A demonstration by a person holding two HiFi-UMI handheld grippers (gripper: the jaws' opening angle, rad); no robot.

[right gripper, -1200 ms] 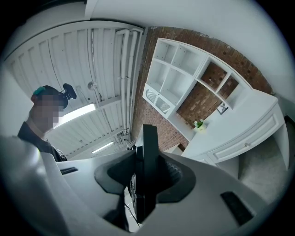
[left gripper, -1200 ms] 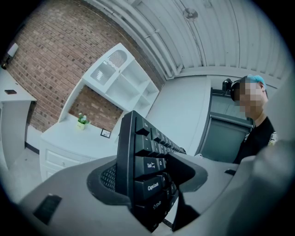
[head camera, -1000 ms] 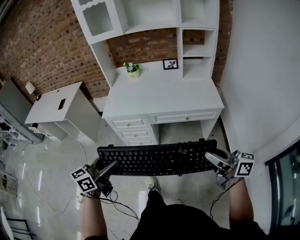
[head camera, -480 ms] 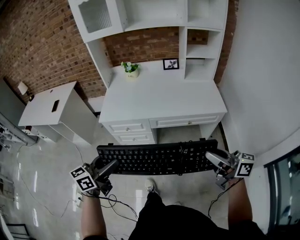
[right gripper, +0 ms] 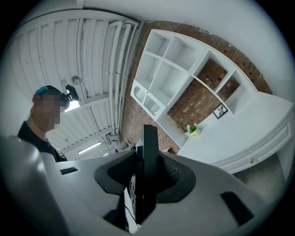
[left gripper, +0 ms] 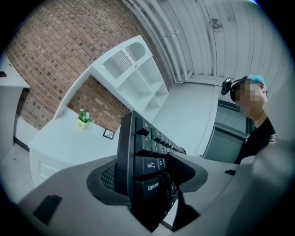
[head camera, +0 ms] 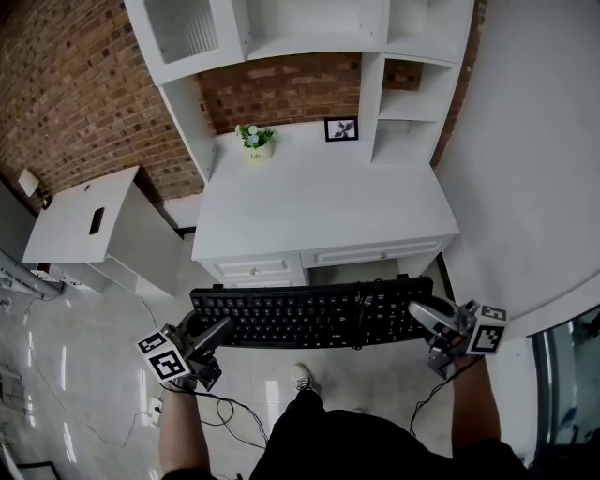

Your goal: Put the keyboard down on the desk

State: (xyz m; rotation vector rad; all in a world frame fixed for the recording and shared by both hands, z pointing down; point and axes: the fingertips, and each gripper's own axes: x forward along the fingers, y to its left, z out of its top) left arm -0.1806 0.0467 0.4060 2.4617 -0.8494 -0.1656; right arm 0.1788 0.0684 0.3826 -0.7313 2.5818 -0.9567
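Observation:
A black keyboard (head camera: 309,317) hangs level in the air, just in front of the white desk (head camera: 319,202) and over the floor. My left gripper (head camera: 217,333) is shut on its left end, and its jaws clamp the Tab and Caps Lock corner (left gripper: 144,156) in the left gripper view. My right gripper (head camera: 424,317) is shut on the right end; in the right gripper view the keyboard (right gripper: 149,156) stands edge-on between the jaws. The keyboard's coiled cable (head camera: 362,305) lies on its keys.
On the desk's back stand a small potted plant (head camera: 255,141) and a picture frame (head camera: 341,128), under a white shelf hutch (head camera: 281,28). A white side cabinet (head camera: 89,220) stands at the left. Cables (head camera: 230,408) trail over the tiled floor.
The desk has drawn nearer in the head view, its front edge now close to the keyboard. Both grippers keep the same hold on the keyboard's ends.

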